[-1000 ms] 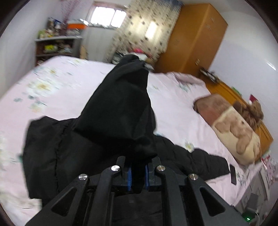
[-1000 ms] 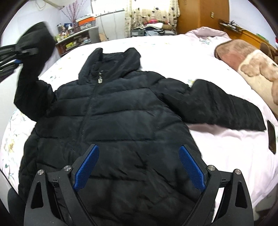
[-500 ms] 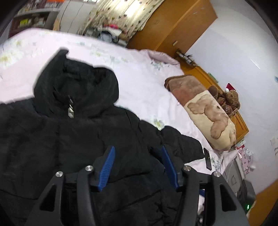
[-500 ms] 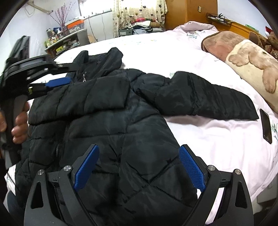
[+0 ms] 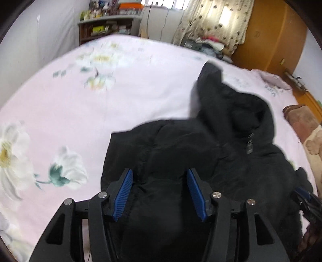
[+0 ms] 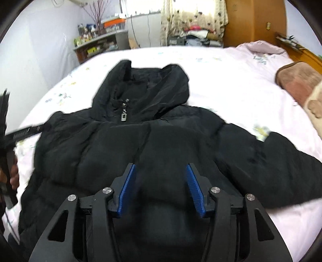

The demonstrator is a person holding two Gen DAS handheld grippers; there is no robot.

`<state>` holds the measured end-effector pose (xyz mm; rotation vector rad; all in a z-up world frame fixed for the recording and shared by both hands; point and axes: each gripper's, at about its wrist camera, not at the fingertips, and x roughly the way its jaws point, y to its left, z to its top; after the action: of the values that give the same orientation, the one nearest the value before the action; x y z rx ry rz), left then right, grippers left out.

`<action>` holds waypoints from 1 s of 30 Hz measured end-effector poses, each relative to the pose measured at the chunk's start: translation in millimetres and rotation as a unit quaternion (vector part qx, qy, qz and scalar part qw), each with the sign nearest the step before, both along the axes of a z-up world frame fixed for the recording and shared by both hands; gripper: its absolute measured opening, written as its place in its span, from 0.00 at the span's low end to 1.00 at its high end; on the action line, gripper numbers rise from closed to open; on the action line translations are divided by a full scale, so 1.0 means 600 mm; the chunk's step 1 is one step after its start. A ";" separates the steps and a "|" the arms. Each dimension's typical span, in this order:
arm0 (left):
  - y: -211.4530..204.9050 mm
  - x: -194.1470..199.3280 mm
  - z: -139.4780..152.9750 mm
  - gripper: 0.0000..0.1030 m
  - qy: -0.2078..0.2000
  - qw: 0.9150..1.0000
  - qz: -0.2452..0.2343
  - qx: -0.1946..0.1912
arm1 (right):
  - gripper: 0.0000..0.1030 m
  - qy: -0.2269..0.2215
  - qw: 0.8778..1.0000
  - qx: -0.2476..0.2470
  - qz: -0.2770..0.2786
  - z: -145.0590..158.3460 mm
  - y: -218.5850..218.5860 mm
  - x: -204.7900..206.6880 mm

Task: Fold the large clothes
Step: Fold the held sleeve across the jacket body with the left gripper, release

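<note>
One black quilted puffer jacket (image 6: pixel 161 145) lies front-up on the pink floral bedsheet (image 6: pixel 231 76), its hood (image 6: pixel 145 90) toward the far side and a single metal zipper pull (image 6: pixel 124 116) at the collar. Its padded panels are puffy and stitched in broad bands. One sleeve (image 6: pixel 281 167) stretches flat to the right; the other is folded across the chest, as far as the blur allows.

Two grippers are in view, each with two ribbed blue pads on black plastic fingers. The left gripper (image 5: pixel 160 189) hovers over the jacket's left shoulder area, jaws about half apart, nothing pinched between them. The right gripper (image 6: pixel 160 185) sits over the jacket's middle, its jaws closing with padded fabric below the gap; the pads do not press on it.

One brown plush pillow (image 6: pixel 299 84) with a bear pattern rests at the right edge of the bed. One orange wooden wardrobe (image 6: pixel 255 22), one cluttered shelf unit (image 6: pixel 96 44) and one patterned curtain (image 6: pixel 193 14) stand beyond the far side.
</note>
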<state>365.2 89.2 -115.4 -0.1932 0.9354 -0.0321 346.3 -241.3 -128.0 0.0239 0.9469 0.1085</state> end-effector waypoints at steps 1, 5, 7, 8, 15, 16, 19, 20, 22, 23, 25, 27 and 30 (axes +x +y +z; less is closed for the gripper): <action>0.001 0.005 -0.014 0.57 0.003 1.000 -0.003 -0.004 | 0.50 0.017 1.000 -0.008 -0.005 -0.022 -0.001 0.019; -0.029 0.016 -0.040 0.58 -0.008 1.000 -0.013 0.016 | 0.50 0.046 0.999 -0.015 -0.007 -0.085 -0.012 0.057; -0.037 0.021 -0.048 0.58 -0.013 1.000 -0.017 0.023 | 0.50 0.044 0.999 -0.026 -0.006 -0.096 -0.005 0.062; -0.033 0.024 -0.051 0.58 -0.012 1.000 -0.016 0.019 | 0.50 0.044 0.999 -0.029 -0.004 -0.103 -0.004 0.065; -0.016 -0.022 0.024 0.55 -0.031 0.999 -0.035 0.021 | 0.50 0.035 0.999 -0.017 -0.012 -0.051 -0.019 0.055; -0.015 -0.037 0.040 0.55 -0.043 0.998 -0.040 0.020 | 0.50 0.025 1.000 -0.012 -0.012 -0.036 -0.022 0.043; -0.025 -0.066 0.043 0.55 -0.043 0.997 -0.057 0.024 | 0.50 0.011 1.000 -0.005 -0.015 -0.015 -0.032 -0.003; -0.031 -0.065 0.030 0.55 -0.030 0.997 -0.061 0.031 | 0.50 0.020 1.000 -0.007 -0.012 -0.025 -0.033 -0.007; -0.042 -0.055 -0.009 0.55 0.003 0.997 -0.064 0.048 | 0.50 0.046 0.999 -0.013 -0.011 -0.060 -0.038 -0.005; -0.044 -0.051 -0.023 0.55 0.010 0.997 -0.063 0.047 | 0.50 0.058 0.998 -0.017 -0.006 -0.080 -0.038 -0.001; -0.045 -0.045 -0.028 0.56 0.010 0.997 -0.054 0.047 | 0.50 0.054 0.998 -0.020 -0.003 -0.089 -0.039 0.007; -0.045 -0.044 -0.023 0.55 0.015 0.998 -0.048 0.047 | 0.50 0.055 0.998 -0.025 -0.003 -0.083 -0.039 0.006; -0.048 -0.056 0.000 0.54 0.016 0.997 -0.050 0.052 | 0.50 0.054 0.998 -0.030 -0.007 -0.063 -0.042 -0.007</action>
<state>331.8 60.1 -115.6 -0.0501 0.9757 -0.0714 341.9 -266.4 -165.9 -0.0183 1.0576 0.0668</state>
